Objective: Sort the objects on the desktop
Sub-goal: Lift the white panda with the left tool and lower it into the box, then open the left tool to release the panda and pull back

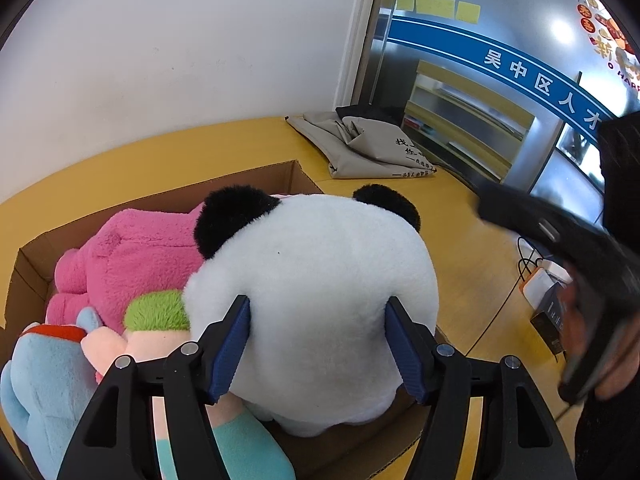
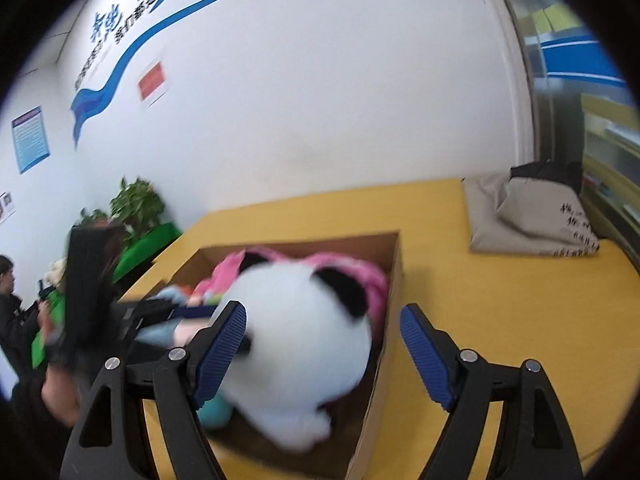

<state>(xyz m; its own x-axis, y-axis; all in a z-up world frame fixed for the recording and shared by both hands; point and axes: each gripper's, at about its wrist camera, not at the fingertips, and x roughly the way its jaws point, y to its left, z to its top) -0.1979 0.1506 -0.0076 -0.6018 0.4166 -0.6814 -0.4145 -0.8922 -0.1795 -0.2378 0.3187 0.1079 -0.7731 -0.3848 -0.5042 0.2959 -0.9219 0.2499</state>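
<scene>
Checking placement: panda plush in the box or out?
In. The panda plush sits inside the cardboard box beside the pink plush, box walls around it.

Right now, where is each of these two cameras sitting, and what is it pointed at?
Left wrist: on the left gripper, looking down at the panda plush between its fingers; a hand shows.
Right wrist: on the right gripper, blurred, facing the cardboard box from its right.
Shared: panda, box, yellow table, grey bag.

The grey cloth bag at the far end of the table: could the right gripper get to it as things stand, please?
Probably yes. The right gripper is open and empty, and bare yellow table runs up to the grey cloth bag; the cardboard box sits off to the left.
</scene>
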